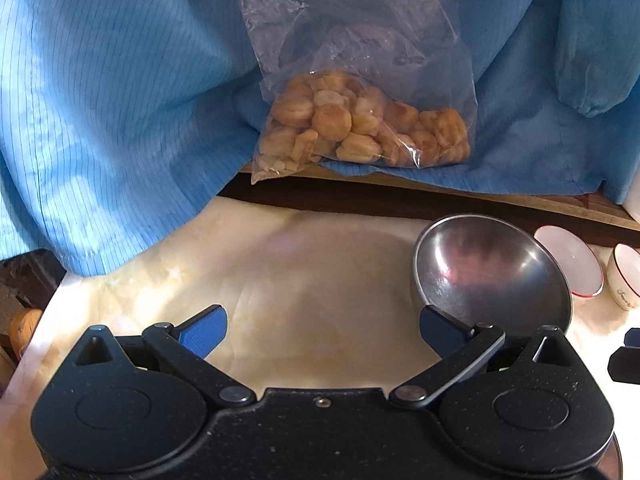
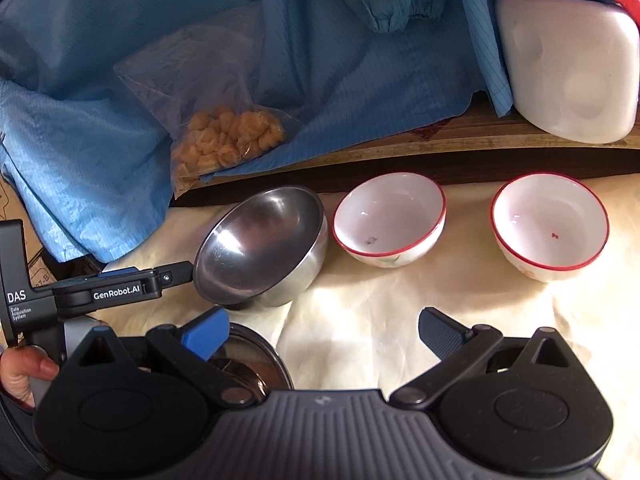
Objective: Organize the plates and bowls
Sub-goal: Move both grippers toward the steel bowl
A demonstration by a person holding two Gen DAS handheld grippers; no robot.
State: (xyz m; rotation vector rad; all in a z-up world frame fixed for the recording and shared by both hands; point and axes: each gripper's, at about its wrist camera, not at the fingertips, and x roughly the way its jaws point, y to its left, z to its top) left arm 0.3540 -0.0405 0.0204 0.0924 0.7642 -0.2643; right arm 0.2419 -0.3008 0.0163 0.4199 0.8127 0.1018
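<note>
A steel bowl (image 1: 492, 270) (image 2: 262, 246) sits tilted on the cream cloth. Two white bowls with red rims stand to its right, one in the middle (image 2: 390, 220) (image 1: 570, 266) and one far right (image 2: 550, 226) (image 1: 626, 282). My left gripper (image 1: 322, 332) is open and empty, its right finger (image 1: 442, 330) just in front of the steel bowl's near rim; it also shows in the right wrist view (image 2: 176, 274), beside the bowl's left rim. My right gripper (image 2: 322, 332) is open and empty, low over the cloth in front of the bowls. A round steel lid or plate (image 2: 256, 360) lies under its left finger.
A clear bag of small biscuits (image 1: 360, 124) (image 2: 224, 140) lies on blue cloth (image 1: 120, 100) on a wooden ledge (image 2: 440, 148) behind the bowls. A white plastic container (image 2: 568, 64) stands at the back right. The cream cloth (image 1: 320, 280) covers the table.
</note>
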